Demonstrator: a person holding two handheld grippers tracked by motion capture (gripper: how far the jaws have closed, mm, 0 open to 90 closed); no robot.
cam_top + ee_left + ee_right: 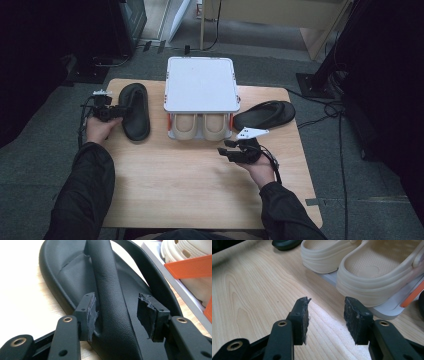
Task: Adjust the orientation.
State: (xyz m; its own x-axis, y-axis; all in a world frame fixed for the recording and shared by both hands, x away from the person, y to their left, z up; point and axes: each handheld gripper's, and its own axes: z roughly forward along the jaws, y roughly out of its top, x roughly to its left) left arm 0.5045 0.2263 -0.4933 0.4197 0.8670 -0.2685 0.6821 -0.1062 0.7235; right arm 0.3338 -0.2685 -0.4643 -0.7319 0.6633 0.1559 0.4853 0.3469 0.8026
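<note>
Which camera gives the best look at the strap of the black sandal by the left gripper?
The left gripper view: the strap runs close up between the open left gripper. The high view shows the whole black sandal, small, its strap hard to make out. The right gripper view catches a black toe.

The table (200, 190) is looked down on from above its near edge by the high view, facing forward to the far floor. The left gripper view is carried very near the left black sandal (110, 297), looking along its strap toward the rack (175, 290) at the right. The right gripper view is held low over the wood, facing the beige clogs (372, 272) on the rack. The clogs (200, 125), rack (200, 85) and left sandal (135, 112) are shared with the high view.
</note>
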